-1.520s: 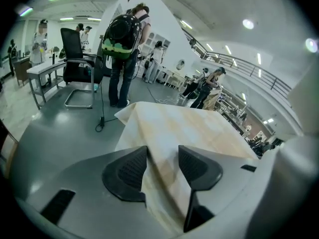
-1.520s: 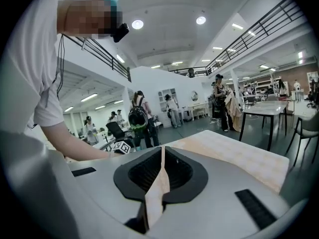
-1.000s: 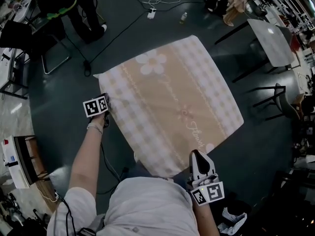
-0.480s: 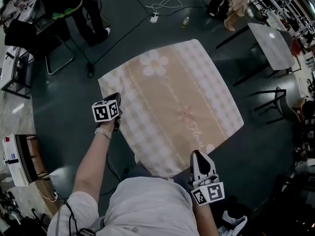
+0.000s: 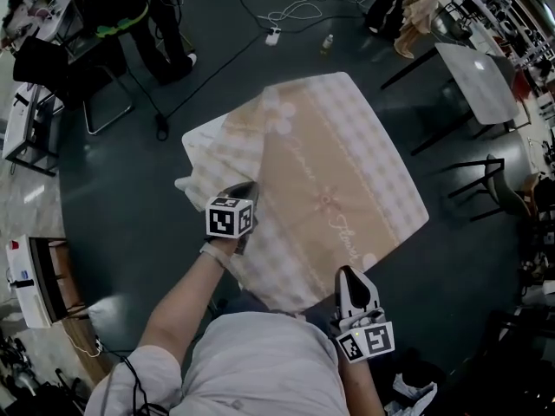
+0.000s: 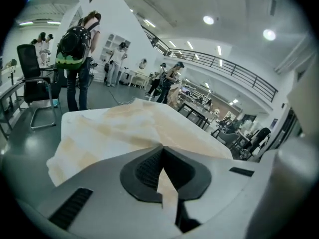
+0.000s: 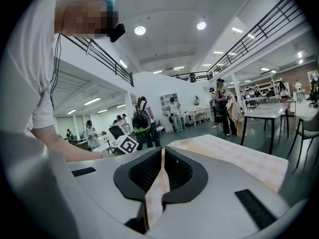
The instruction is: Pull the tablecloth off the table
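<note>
A beige checked tablecloth with white flowers covers a square table in the head view. Its left edge is lifted and folded over toward the middle, baring a strip of white table top. My left gripper is shut on that raised edge of the tablecloth, and a strip of cloth runs down between its jaws. At the near right corner my right gripper is shut on the tablecloth, again with cloth pinched between its jaws.
A grey table and dark chairs stand to the right. A black chair and standing people are at the far left, with cables across the dark floor behind the table. More people stand beyond the cloth.
My left gripper has moved right and upward from the table's left edge, dragging the cloth's edge with it so it folds over and bares the table top. The right gripper has stayed put.
</note>
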Motion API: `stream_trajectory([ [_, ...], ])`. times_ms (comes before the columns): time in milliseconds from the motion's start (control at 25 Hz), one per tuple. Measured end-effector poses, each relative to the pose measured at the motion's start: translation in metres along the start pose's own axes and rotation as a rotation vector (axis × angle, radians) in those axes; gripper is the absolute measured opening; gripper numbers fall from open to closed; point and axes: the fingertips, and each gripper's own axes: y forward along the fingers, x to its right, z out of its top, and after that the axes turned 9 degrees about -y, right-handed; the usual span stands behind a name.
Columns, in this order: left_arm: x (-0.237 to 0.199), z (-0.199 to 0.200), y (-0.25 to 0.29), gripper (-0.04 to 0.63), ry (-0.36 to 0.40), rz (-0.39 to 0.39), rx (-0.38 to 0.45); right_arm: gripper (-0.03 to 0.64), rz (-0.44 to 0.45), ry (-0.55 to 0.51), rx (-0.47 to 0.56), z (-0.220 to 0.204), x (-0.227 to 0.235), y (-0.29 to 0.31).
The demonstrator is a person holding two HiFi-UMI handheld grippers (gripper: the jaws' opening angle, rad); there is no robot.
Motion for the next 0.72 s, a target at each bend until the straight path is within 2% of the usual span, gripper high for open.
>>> stream_trajectory([
  [120,0.036,-0.022,0.006,0.010,0.034,-0.048,-0.037,0.034,-0.005,0.002,0.003,-0.001,0.002,-0.004],
  [360,0.095,-0.060,0.018,0.011,0.045,-0.143,-0.096,0.034,-0.032,0.012,0.011,-0.003,0.012,-0.015],
  [600,0.159,-0.106,0.027,0.011,0.138,-0.268,-0.190,0.034,-0.065,0.019,0.014,-0.004,0.020,-0.025],
  [720,0.178,-0.126,0.031,0.011,0.168,-0.297,-0.230,0.034,-0.081,0.024,0.015,-0.005,0.026,-0.031],
])
